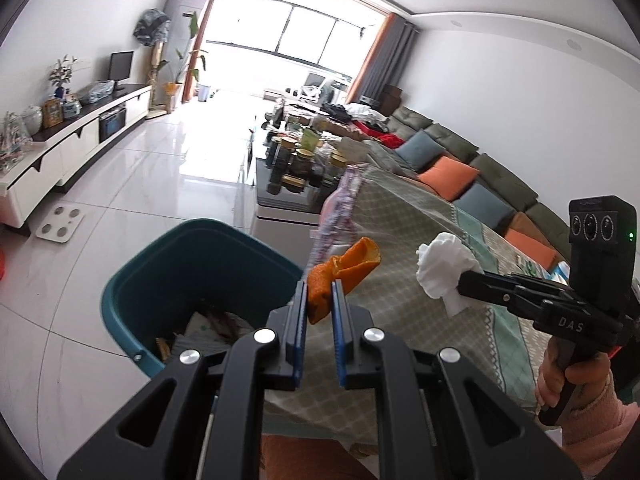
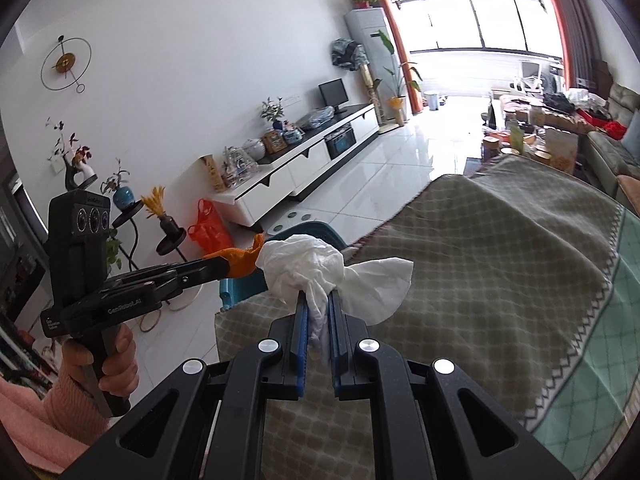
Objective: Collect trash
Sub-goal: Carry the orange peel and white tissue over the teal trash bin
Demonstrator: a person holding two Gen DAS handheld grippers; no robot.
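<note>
1. Far left, along the white wall: long white TV cabinet (image 1: 76, 140) carrying a small monitor (image 1: 121, 66), jars and a potted plant; white bathroom scale (image 1: 60, 224) lying on the glossy tile floor just in front.
2. Lower left: teal trash bin (image 1: 160, 276) standing on the floor just beside the table's edge, some paper and scraps already inside.
3. Centre: left gripper (image 1: 320, 286) clamped on a piece of orange peel (image 1: 344, 268), blue pads pressing the peel's lower end, the rest curling up above the fingertips; held at the table's edge, close to the bin's rim and not yet inside.
4. Under and behind: table draped in a grey-green diamond-patterned cloth (image 1: 420, 216); beyond it a dark coffee table crowded with jars (image 1: 296, 160).
5. Right: right gripper (image 2: 319, 294) closed tight on a crumpled white tissue (image 2: 316, 264), wad bunched above the fingertips, one flap hanging to the right; held over the cloth, near the peel.
6. Far right: hand (image 1: 576, 376) in a pink sleeve gripping the handle; olive sofa (image 1: 480, 160) with orange and blue cushions along the wall.
</note>
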